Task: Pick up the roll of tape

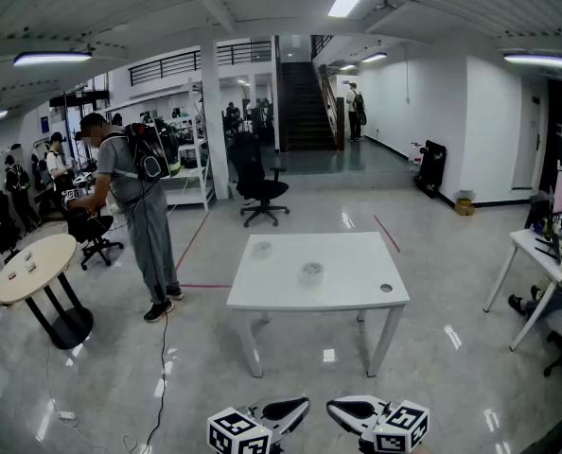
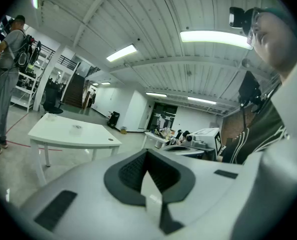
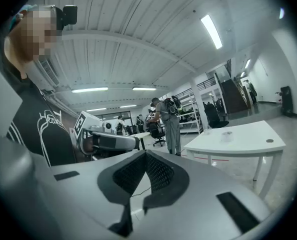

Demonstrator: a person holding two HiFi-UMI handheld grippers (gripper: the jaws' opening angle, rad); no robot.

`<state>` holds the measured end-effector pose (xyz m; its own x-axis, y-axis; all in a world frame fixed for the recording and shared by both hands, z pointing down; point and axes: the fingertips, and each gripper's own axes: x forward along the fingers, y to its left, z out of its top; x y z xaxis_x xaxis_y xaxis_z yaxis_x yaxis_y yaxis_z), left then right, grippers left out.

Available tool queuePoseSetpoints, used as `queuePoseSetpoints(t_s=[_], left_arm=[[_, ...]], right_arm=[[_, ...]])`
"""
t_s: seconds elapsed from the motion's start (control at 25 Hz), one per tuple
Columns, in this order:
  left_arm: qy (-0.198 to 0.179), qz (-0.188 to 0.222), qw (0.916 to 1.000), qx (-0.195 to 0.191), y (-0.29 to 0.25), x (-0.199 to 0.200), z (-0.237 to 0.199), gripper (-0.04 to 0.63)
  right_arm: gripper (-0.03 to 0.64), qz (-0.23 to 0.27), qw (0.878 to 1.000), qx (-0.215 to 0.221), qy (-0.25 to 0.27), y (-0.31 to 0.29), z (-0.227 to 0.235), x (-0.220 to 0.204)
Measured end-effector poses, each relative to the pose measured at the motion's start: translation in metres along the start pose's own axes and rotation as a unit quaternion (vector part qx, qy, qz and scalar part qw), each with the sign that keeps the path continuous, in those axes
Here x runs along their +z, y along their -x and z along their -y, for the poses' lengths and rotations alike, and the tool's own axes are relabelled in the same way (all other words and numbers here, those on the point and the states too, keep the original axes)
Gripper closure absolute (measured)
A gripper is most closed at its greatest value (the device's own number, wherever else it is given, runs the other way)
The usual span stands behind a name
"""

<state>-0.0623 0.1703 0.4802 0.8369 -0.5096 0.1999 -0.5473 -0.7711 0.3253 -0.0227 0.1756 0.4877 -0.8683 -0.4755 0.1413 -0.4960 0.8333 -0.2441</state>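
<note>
The roll of tape (image 1: 311,272), pale and see-through, lies near the middle of a white table (image 1: 357,296) a few steps ahead of me. It also shows small and far off in the left gripper view (image 2: 77,128) and the right gripper view (image 3: 227,134). My left gripper (image 1: 296,407) and right gripper (image 1: 342,408) are side by side at the bottom edge of the head view, well short of the table. Both point roughly level. The jaws of the left gripper (image 2: 147,152) and of the right gripper (image 3: 146,153) meet, with nothing between them.
A second small clear object (image 1: 261,249) sits farther back on the table. A person with a backpack (image 1: 134,206) stands left of it beside a round table (image 1: 35,268). A black office chair (image 1: 259,185) is behind, and a desk (image 1: 544,253) is at the right.
</note>
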Motion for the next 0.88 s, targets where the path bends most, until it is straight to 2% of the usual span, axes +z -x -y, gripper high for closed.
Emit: queuePoseSetpoints(t_s=[0.56,0.88], left_arm=[[0.000,0.002,1.0000,-0.002,0.011,0.001,-0.010,0.592],[0.014,0.000,0.9999,-0.003,-0.001,-0.006,-0.029,0.592]], right_arm=[[0.604,0.010,1.000,-0.002,-0.018,-0.016,-0.002,0.007],[0.603,-0.016,1.000,-0.007,-0.005,-0.024,0.012,-0.008]])
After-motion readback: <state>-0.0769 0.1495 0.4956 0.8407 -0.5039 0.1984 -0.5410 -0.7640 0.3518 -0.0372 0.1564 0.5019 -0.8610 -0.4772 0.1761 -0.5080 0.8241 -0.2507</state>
